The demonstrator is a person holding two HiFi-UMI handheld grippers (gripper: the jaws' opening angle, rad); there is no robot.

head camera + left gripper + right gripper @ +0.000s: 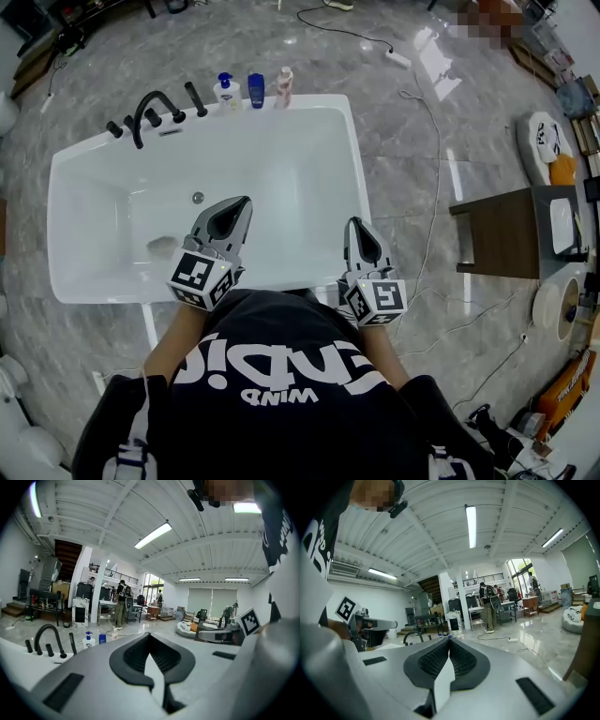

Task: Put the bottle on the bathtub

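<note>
A white bathtub (309, 122) fills the middle of the head view. On its far rim stand three bottles: a white pump bottle (225, 91) (87, 640), a blue bottle (256, 90) (102, 638) and a pinkish bottle (284, 86). A black faucet (150, 111) (47, 639) sits to their left. My left gripper (244, 202) (150, 635) hangs over the tub's near side, shut and empty. My right gripper (355, 223) (450, 638) is over the near right rim, also shut with nothing in it. Both are far from the bottles.
A drain (198, 198) and a greyish patch (164, 246) show inside the tub. A wooden cabinet (506, 234) stands to the right. A cable (433, 169) and a power strip (398, 58) lie on the marble floor. People stand far off (121, 604).
</note>
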